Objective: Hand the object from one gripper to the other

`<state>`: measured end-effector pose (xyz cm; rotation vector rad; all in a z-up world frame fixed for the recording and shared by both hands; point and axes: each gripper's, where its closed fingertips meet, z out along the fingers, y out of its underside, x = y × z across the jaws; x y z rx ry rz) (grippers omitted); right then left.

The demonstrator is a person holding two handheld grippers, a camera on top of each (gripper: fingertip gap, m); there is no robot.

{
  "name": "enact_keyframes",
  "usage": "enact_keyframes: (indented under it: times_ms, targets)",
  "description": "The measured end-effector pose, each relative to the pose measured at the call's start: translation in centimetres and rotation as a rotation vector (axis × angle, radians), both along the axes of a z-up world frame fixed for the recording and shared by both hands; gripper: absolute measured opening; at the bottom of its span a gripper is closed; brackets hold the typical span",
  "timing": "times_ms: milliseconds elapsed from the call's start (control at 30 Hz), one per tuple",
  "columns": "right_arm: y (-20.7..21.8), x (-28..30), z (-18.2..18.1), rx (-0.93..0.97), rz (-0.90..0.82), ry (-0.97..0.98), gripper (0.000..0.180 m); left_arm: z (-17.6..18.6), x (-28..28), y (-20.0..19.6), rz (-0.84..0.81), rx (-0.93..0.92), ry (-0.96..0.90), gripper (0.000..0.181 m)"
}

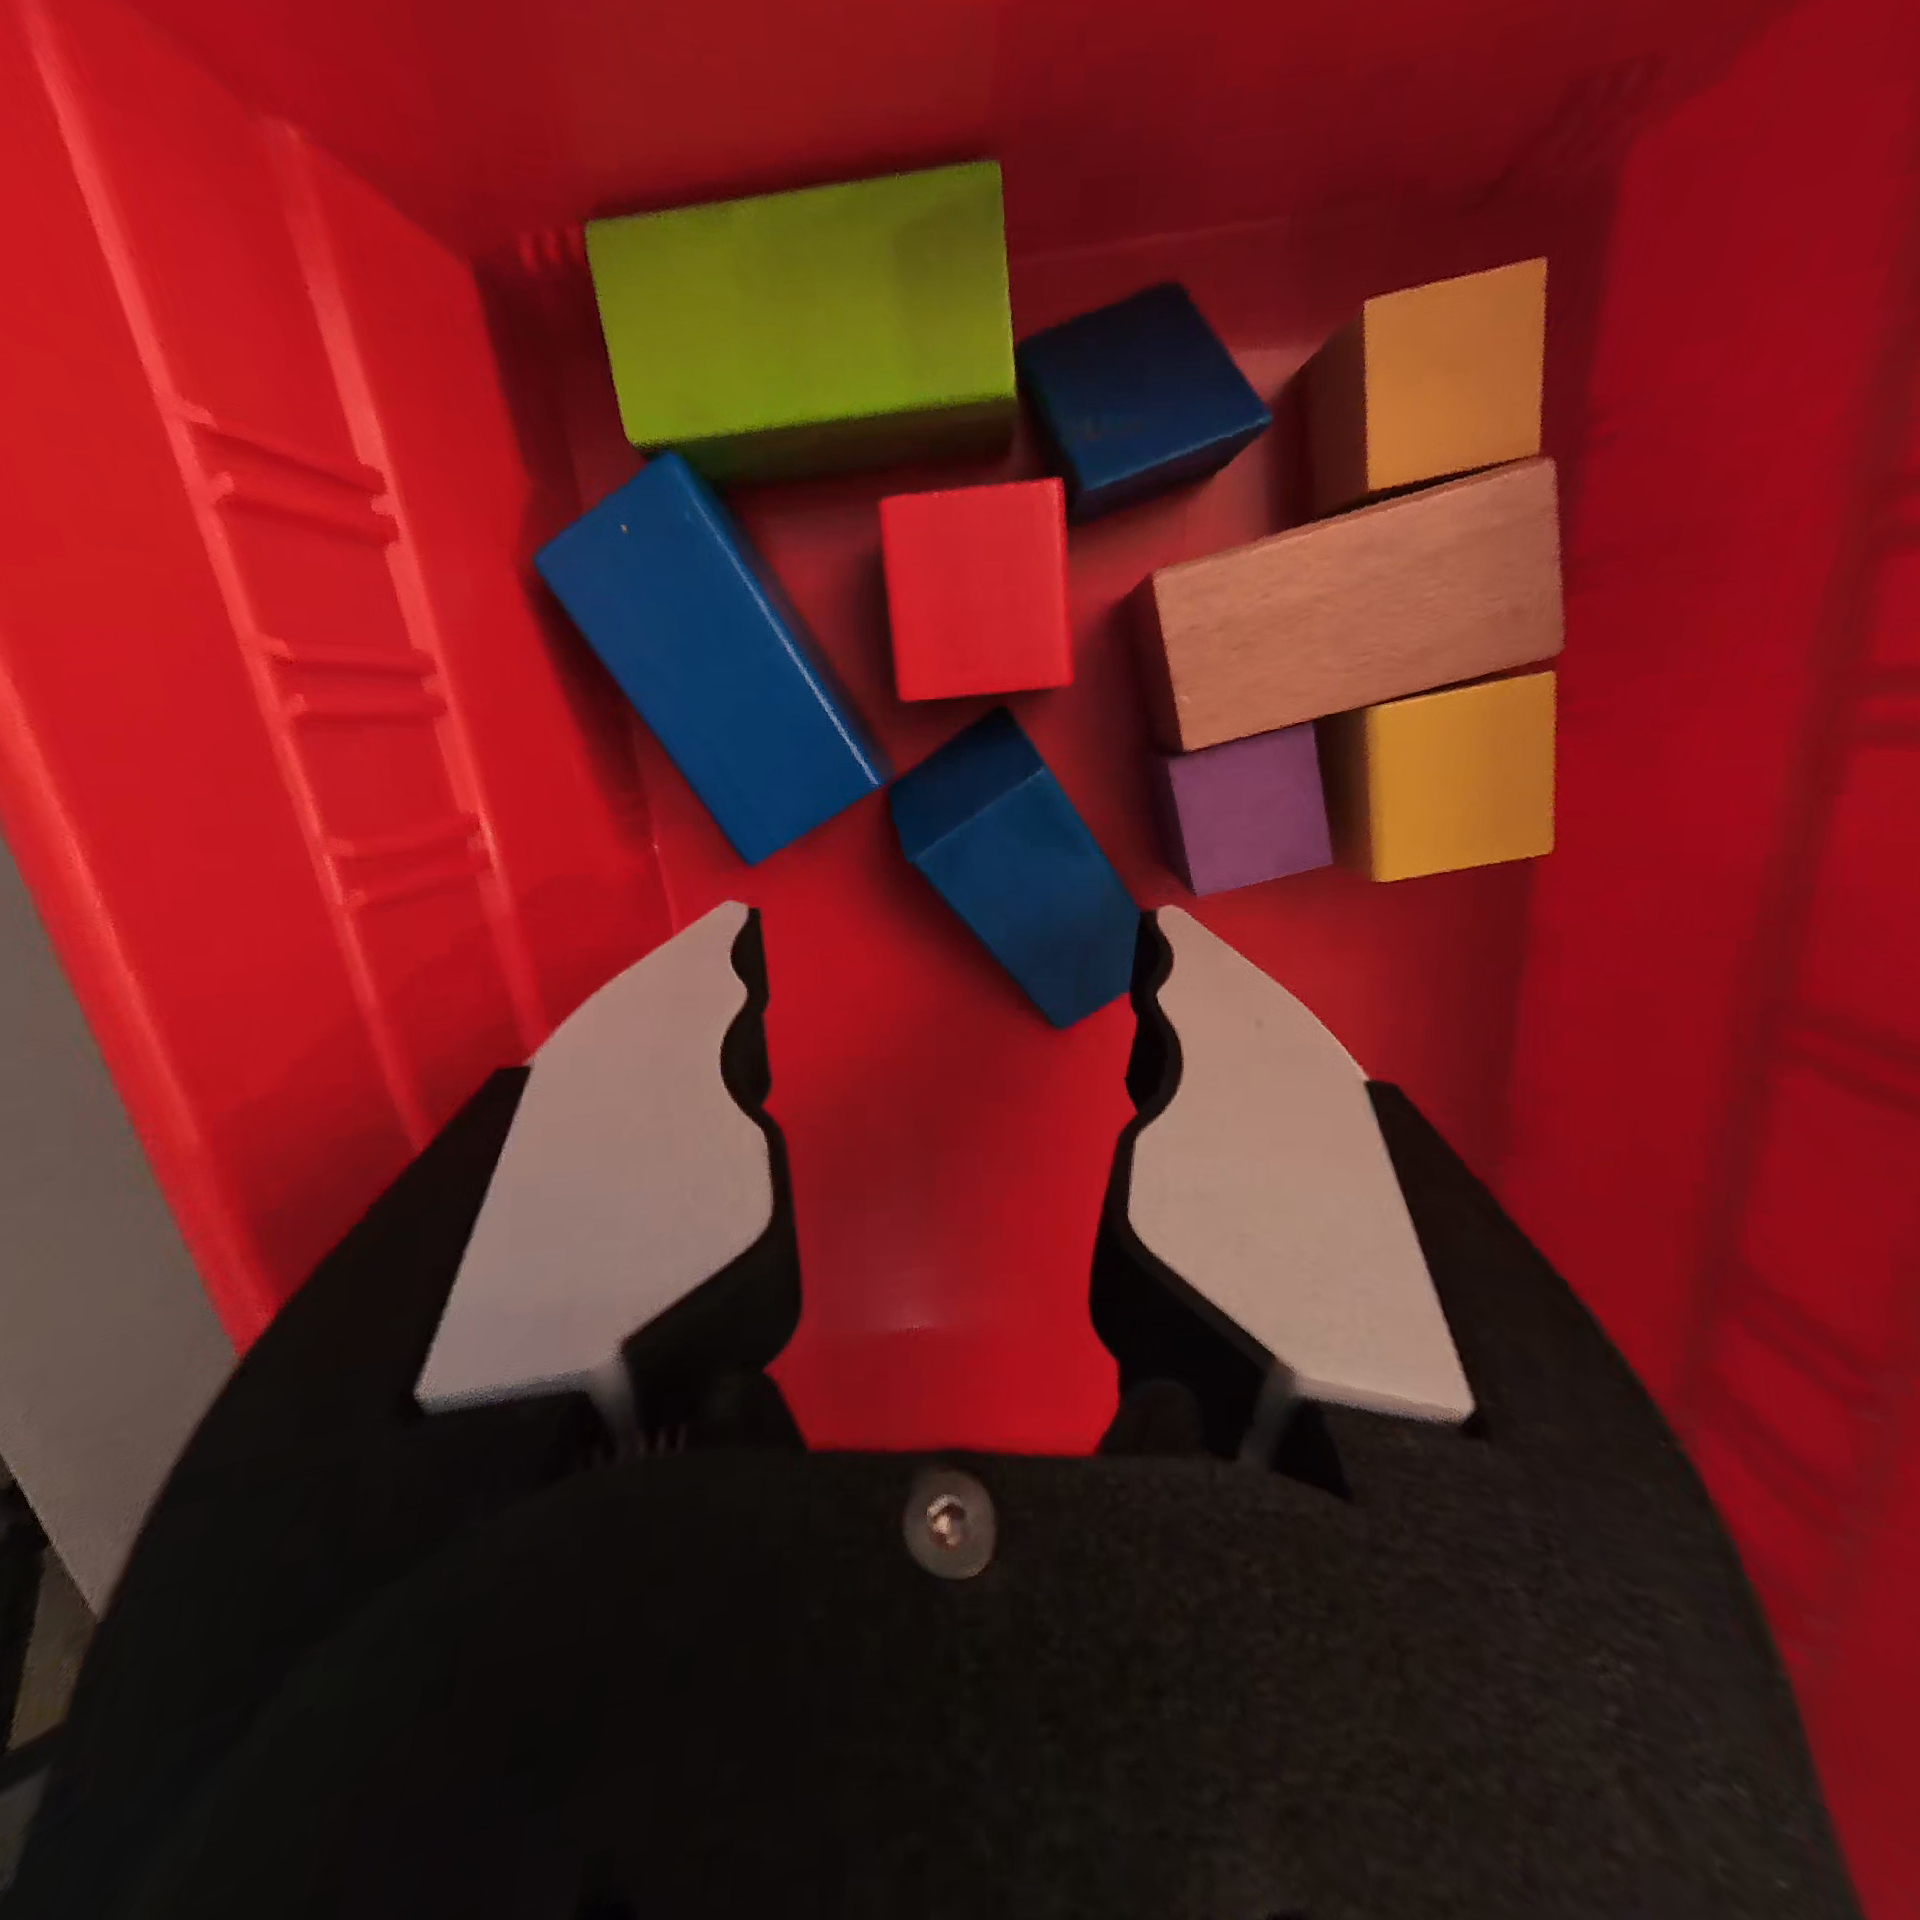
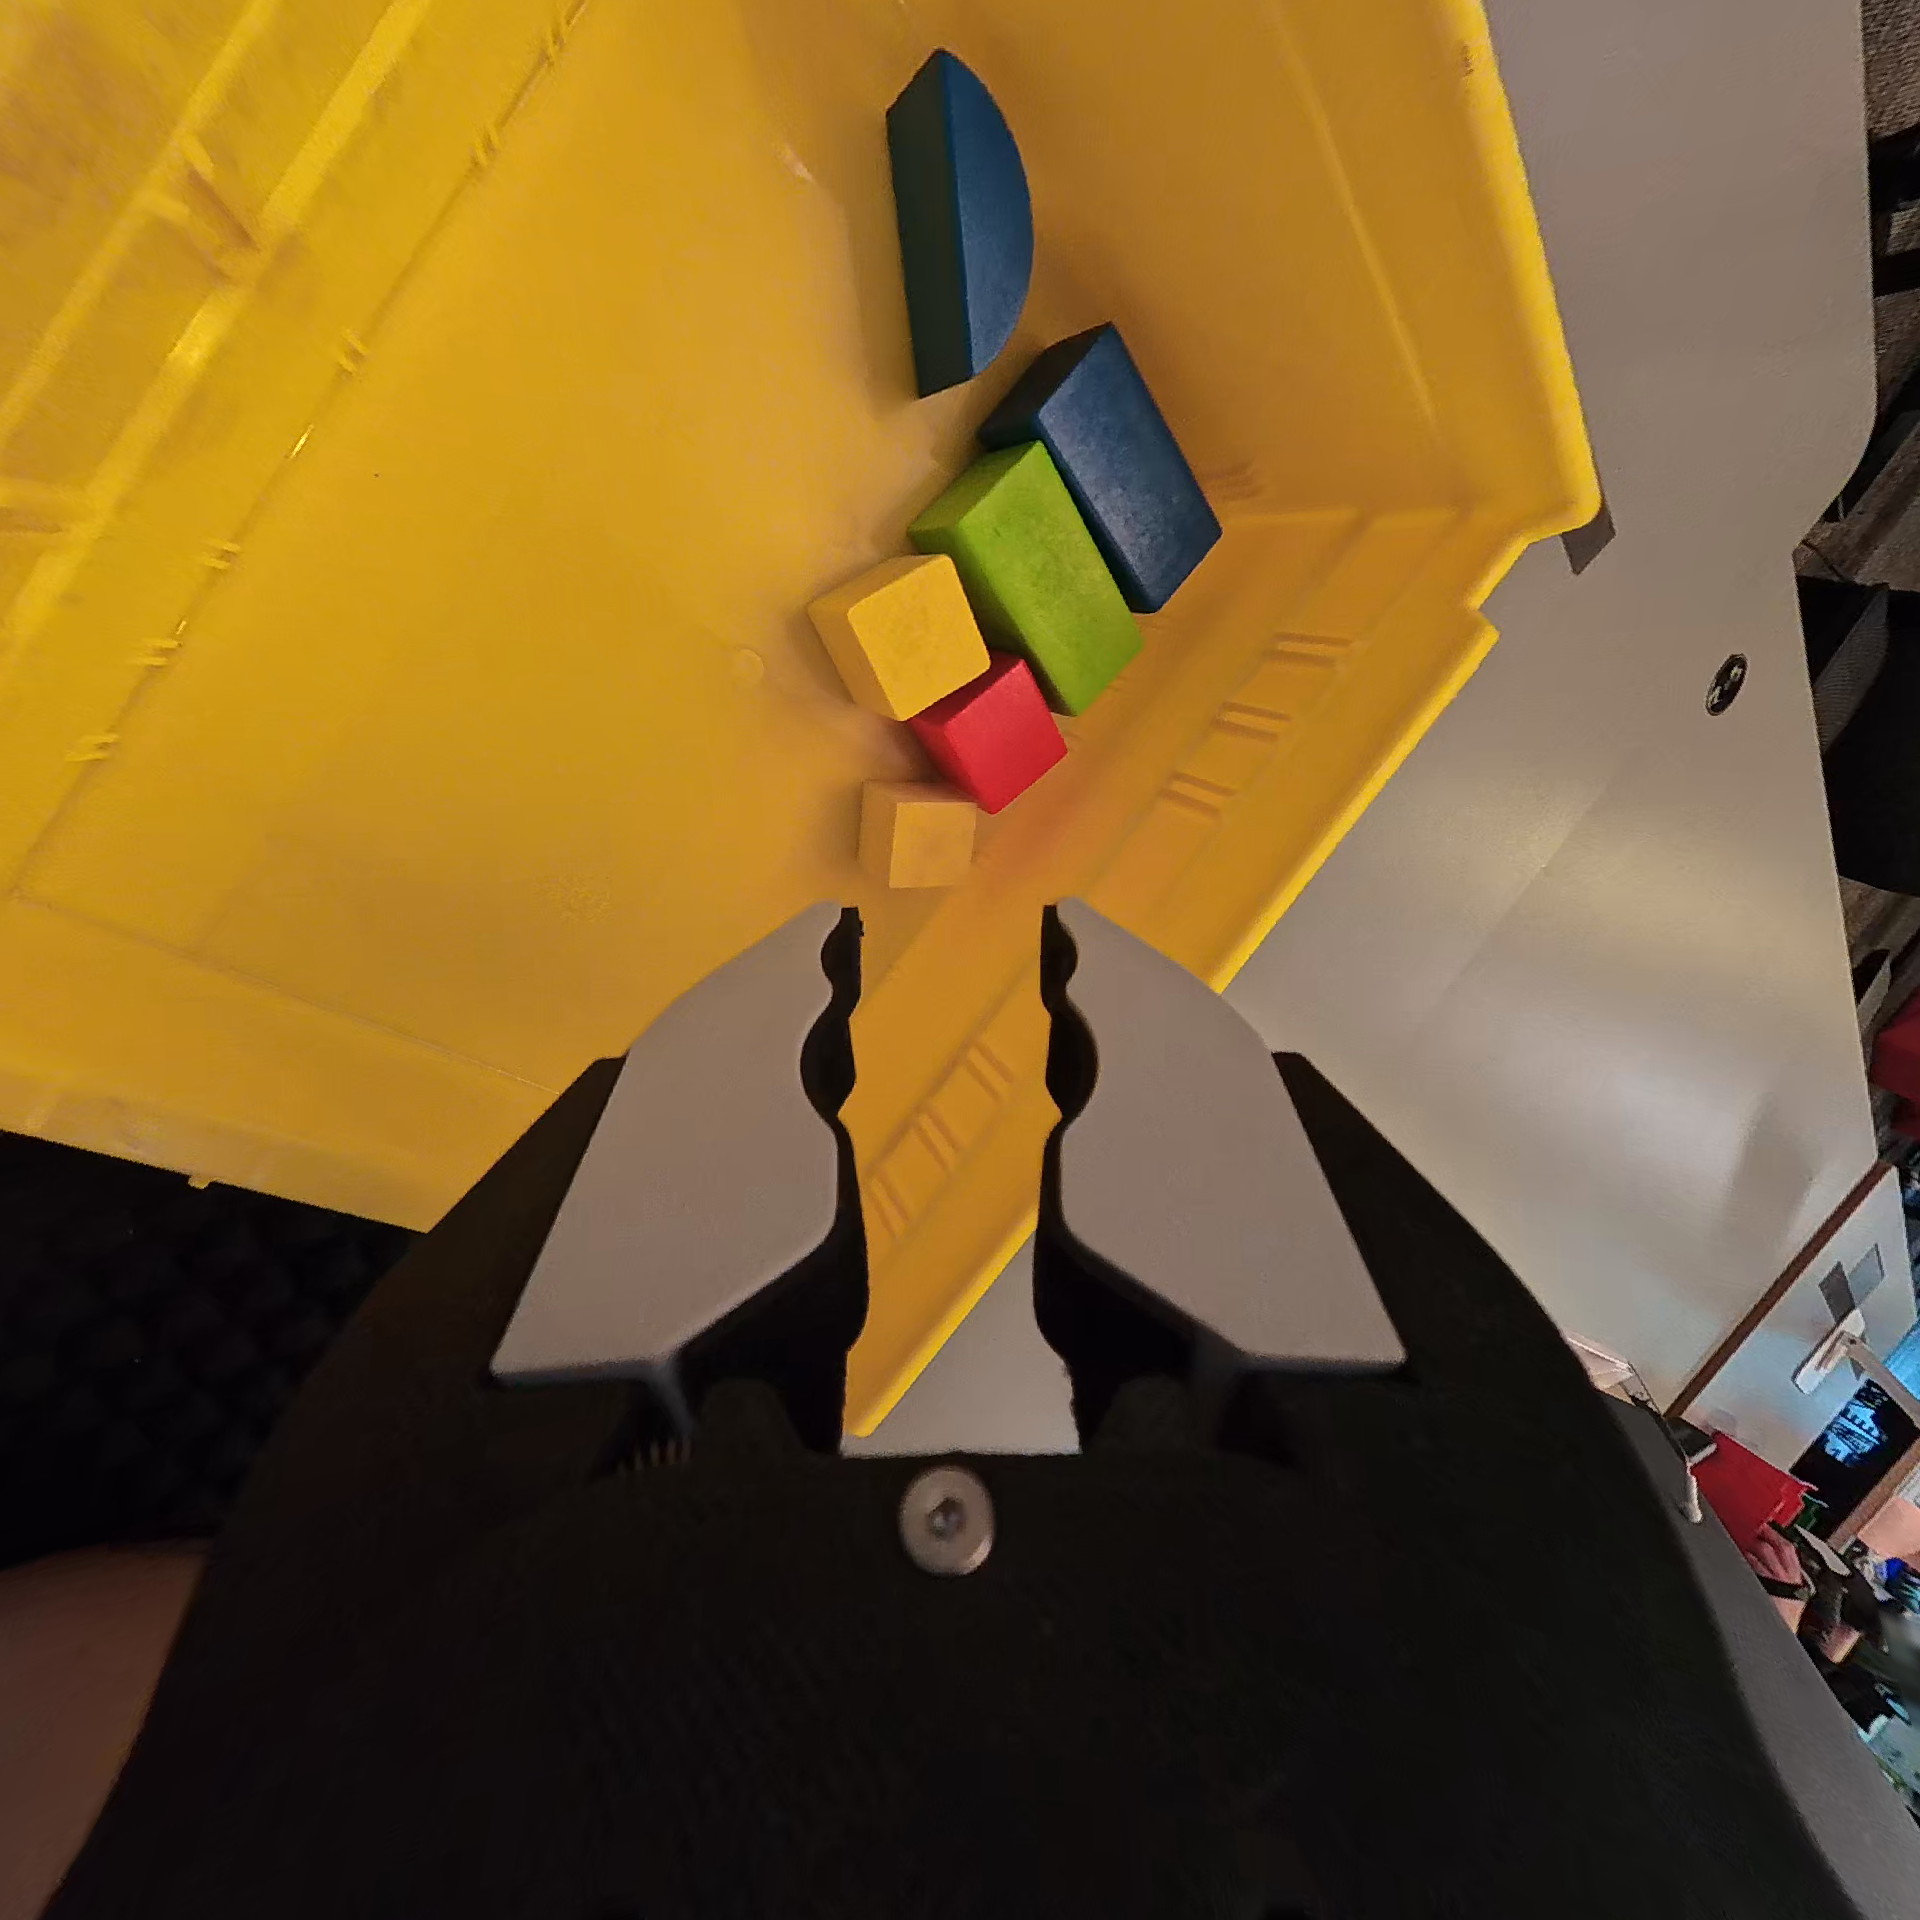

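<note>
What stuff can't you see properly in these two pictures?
- Left wrist view: the right finger covers a corner of the nearest blue block, so whether they touch is unclear.
- Left wrist view: the red bin has its rim cut off by the picture edges.
- Right wrist view: the yellow bin runs off the top and left edges.
- Neither view shows the other gripper.
- Right wrist view: background clutter at the right edge is too small.

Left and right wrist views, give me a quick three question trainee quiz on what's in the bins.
1. True or false: the left gripper holds a block.
2. Which bin does the right gripper hover over? A red bin, B yellow bin, C grey bin.
3. In the red bin, which colour is the cube tucked under the plain wooden block, beside a yellow one?

Key: 1 false, it is open and empty; 2 B; 3 purple.
</note>
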<state>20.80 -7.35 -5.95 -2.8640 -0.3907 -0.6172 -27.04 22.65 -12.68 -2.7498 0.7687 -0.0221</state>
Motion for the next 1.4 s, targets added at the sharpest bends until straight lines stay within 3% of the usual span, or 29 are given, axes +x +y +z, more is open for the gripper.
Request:
enact_keyframes:
  times_ms: [500,833,1267,1400]
  targets:
    - [-0.2,0.0,-0.5,-0.033,0.009,-0.013,0.034,-2.7,0.4,-0.1,0.054,-0.114,-0.074,0.064]
    - [-0.3,-0.3,-0.8,-0.058,0.021,-0.012,0.034,-2.8,-0.2,-0.3,0.007,-0.106,0.015,0.041]
    - [-0.3,-0.3,-0.9,-0.066,0.027,-0.020,0.034,-2.8,-1.0,-0.5,-0.017,-0.125,0.044,0.038]
    - [-0.1,-0.2,-0.3,-0.037,0.026,-0.040,0.034,-1.1,-1.3,-0.2,-0.032,-0.084,0.014,0.037]
